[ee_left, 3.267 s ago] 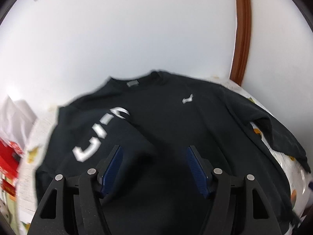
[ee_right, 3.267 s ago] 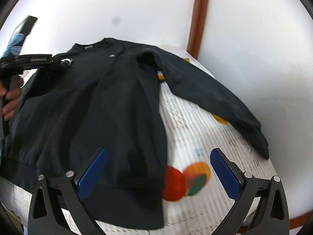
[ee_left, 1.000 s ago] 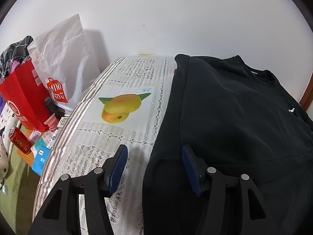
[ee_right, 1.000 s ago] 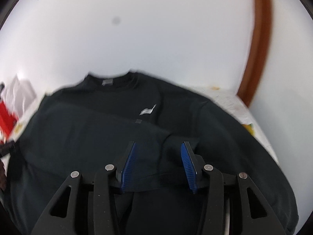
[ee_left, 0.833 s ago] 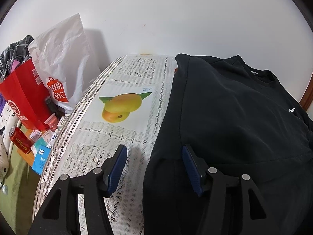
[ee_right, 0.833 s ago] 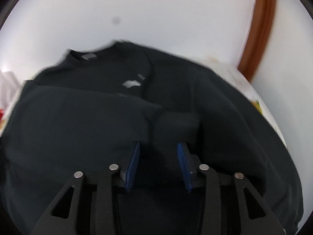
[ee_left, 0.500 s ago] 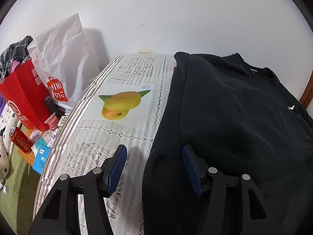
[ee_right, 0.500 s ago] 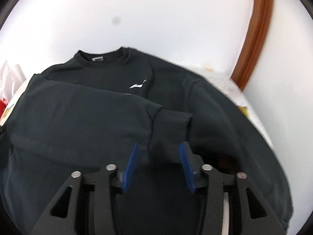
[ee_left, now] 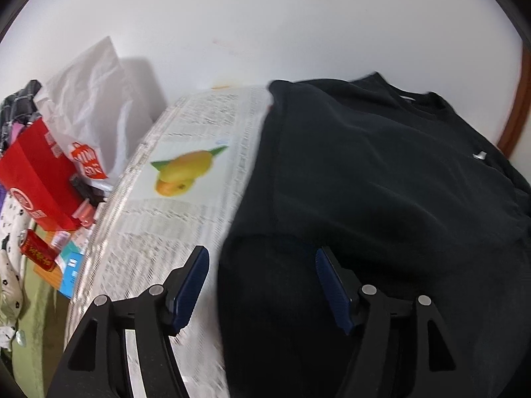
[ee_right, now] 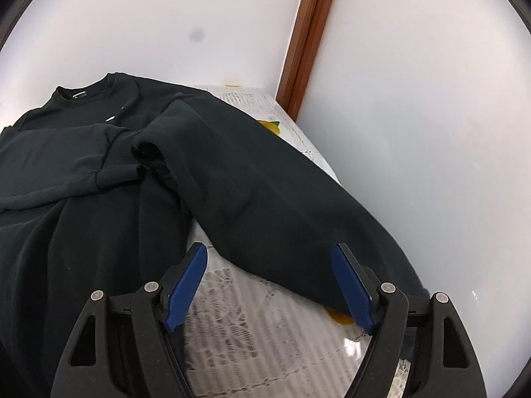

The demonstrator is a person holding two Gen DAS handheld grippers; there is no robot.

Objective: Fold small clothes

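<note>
A black sweatshirt (ee_right: 252, 185) lies flat on a table with a printed lace cloth (ee_right: 265, 301), collar (ee_right: 83, 94) toward the wall. Both sleeves are folded in across the chest; the right cuff (ee_right: 146, 149) lies next to the left cuff (ee_right: 116, 175). My right gripper (ee_right: 270, 258) hovers over the folded right sleeve near the table's right edge, its jaws opening, pads clear of the cloth. My left gripper (ee_left: 260, 265) stands over the sweatshirt's (ee_left: 381, 199) left side near the hem, jaws opening, with the fabric edge below them, not pinched.
Left of the table stand a white plastic bag (ee_left: 96, 112), a red bag (ee_left: 36, 172) and small clutter (ee_left: 49, 252) low down. A mango print (ee_left: 186, 172) marks the bare cloth. A brown door frame (ee_right: 308, 36) and white wall close in at the right.
My right gripper let go of the right cuff, drew back to the right along the sleeve and spread wider. The left gripper stayed in place and opened a little.
</note>
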